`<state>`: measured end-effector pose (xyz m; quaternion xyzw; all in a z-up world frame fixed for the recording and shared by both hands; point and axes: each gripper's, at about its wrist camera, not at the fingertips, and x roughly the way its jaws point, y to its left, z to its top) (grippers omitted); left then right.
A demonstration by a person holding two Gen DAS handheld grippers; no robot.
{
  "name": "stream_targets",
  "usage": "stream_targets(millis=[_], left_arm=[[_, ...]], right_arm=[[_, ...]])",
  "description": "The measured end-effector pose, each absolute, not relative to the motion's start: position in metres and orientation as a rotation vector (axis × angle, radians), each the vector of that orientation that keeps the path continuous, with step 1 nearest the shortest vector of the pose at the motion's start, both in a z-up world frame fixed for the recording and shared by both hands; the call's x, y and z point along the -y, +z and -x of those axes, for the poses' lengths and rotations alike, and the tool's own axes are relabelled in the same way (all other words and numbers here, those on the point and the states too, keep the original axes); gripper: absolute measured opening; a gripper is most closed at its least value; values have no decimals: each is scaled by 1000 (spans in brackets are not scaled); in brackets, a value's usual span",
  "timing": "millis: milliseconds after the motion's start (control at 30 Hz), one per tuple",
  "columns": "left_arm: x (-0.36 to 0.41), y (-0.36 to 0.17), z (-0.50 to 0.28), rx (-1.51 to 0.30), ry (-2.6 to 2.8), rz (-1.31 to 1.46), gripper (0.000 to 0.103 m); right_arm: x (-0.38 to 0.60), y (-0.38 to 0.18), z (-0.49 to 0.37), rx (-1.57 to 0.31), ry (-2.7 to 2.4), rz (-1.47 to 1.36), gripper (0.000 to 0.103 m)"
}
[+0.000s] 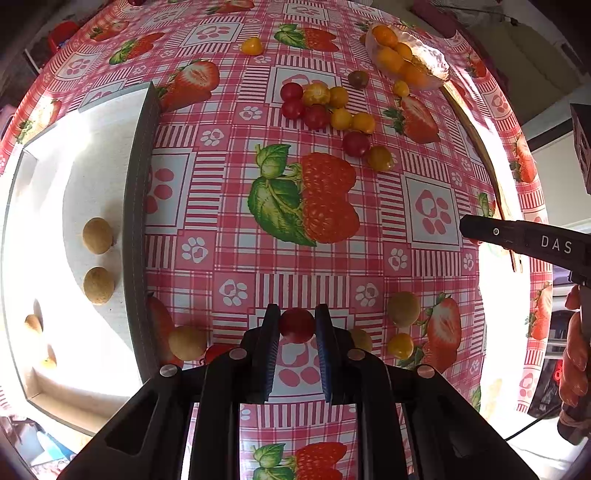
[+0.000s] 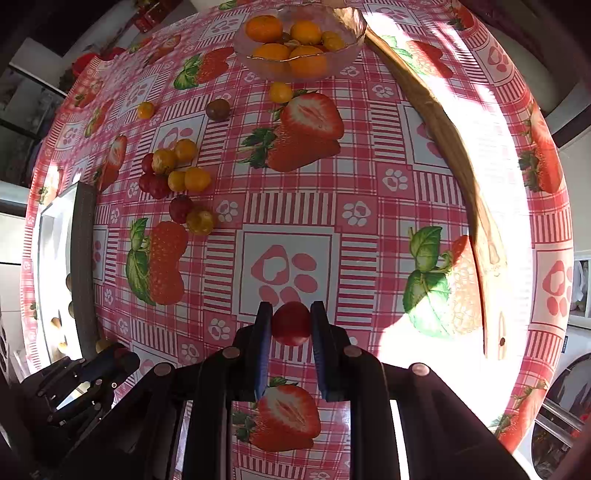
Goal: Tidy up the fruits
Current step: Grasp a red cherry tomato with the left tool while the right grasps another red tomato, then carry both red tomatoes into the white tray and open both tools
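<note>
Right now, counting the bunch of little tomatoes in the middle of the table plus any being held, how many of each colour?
Red tomatoes in the bunch: 4
Yellow tomatoes in the bunch: 5
Held red tomatoes: 2, one in the left gripper, one in the right gripper
Total: 11

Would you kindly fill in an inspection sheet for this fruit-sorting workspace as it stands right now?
Surface: table under a pink strawberry-print tablecloth, sunlit at the right.
Job's things: glass bowl holding orange fruits; white tray holding brown round fruits; loose cluster of red and yellow cherry tomatoes.
Clutter: wooden board along the right edge.
Grippers: left claw shut on a red tomato; right claw shut on another red tomato.
Cables: one dark cable at the right edge.
Surroundings: dim room, too blurred to identify.
</note>
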<state>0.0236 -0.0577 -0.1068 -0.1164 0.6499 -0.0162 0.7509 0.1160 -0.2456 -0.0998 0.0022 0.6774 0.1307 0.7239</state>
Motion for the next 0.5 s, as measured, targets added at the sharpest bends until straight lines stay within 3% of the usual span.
stream_targets(millis=[500], left_arm=[[10, -86, -10, -1352, 31, 306, 21]], right_arm=[[204, -81, -104, -1477, 344, 50, 23]])
